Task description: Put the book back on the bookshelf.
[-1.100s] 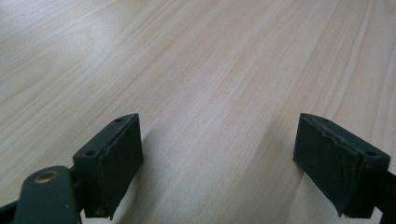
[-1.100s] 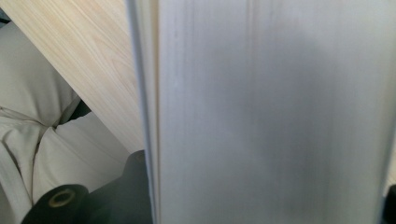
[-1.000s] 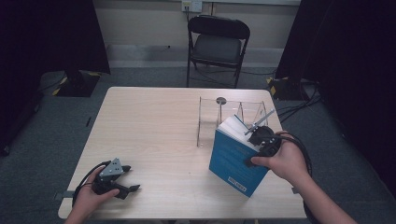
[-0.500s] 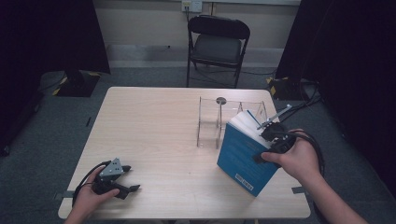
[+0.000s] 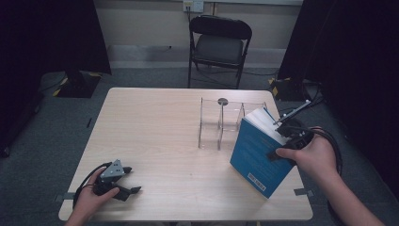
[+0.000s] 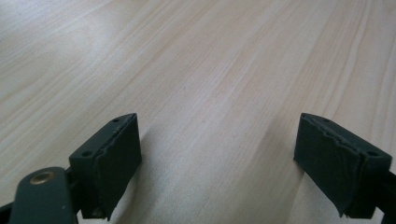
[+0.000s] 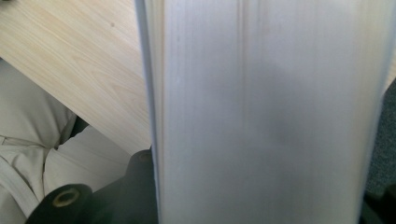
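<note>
The blue book [image 5: 258, 157] was a thick volume with a bright blue cover, a white barcode label near its lower corner and a pale block of pages. It stood tilted at the right part of the wooden table [image 5: 155, 136], its lower corner close to the front edge and its upper end leaning near the clear acrylic rack [image 5: 221, 123], just in front of it. Whether the book touched the rack I could not tell. The right gripper [image 5: 288, 141] was closed on the book from the side of the page edges, and the person's right hand [image 5: 310, 157] held it there. In the right gripper view the page block [image 7: 271, 112] was very near the camera, greyish white with fine vertical lines, and the table's edge and light trousers [image 7: 42, 140] appeared at the left.

The left gripper [image 5: 123, 181] rested low over the front left part of the table, well apart from the book, in the left hand [image 5: 87, 200]. Its jaws stood open, with nothing but bare wood between the black pads [image 6: 114, 163]; they had just been opening a little further.
</note>
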Available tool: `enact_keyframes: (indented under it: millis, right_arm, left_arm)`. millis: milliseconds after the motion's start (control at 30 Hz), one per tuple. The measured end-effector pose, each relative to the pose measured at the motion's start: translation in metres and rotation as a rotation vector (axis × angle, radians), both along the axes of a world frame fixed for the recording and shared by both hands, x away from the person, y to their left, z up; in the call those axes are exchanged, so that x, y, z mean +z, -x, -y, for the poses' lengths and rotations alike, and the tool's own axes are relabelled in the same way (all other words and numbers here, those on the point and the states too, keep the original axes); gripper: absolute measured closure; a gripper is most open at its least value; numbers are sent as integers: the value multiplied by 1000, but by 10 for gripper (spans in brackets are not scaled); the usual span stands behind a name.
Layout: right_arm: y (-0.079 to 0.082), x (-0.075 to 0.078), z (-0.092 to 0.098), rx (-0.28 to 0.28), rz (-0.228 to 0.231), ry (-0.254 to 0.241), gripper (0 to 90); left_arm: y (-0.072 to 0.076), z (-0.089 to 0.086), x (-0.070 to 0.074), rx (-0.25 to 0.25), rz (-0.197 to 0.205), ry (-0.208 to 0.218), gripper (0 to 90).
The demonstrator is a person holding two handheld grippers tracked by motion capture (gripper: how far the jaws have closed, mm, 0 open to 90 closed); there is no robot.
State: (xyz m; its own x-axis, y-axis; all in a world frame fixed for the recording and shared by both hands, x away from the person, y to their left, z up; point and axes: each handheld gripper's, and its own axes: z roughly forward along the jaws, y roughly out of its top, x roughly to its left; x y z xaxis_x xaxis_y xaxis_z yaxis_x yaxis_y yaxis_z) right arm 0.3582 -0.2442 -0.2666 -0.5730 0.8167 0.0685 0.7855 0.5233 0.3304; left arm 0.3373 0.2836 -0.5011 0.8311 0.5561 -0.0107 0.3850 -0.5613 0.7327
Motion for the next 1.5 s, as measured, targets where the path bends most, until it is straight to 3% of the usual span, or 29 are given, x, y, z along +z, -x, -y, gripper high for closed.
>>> enact_keyframes:
  millis: [400, 667, 867, 1000, 1100, 1167, 1333, 1500]
  right_arm:
    - [-5, 0, 21, -70, -12, 3, 617]
    - [-11, 3, 24, -118, -19, -11, 618]
    - [-17, 4, 22, -144, -21, 18, 618]
    - [-20, 3, 25, -166, -31, 6, 618]
    - [-22, 1, 27, -162, -13, 17, 618]
    - [-23, 0, 28, -185, -24, 20, 618]
    - [-26, -1, 29, -181, -23, 27, 619]
    - [-30, -2, 32, -198, -22, 10, 618]
  left_arm:
    - [0, 0, 0, 6, -2, -1, 132]
    - [0, 0, 0, 5, -2, -1, 131]
    - [0, 0, 0, 4, -2, -2, 128]
    - [0, 0, 0, 3, -1, -2, 128]
    - [0, 0, 0, 3, -2, -1, 128]
    - [0, 0, 0, 3, -3, -2, 127]
    - [0, 0, 0, 4, -2, 1, 127]
    - [0, 1, 0, 7, -2, 4, 126]
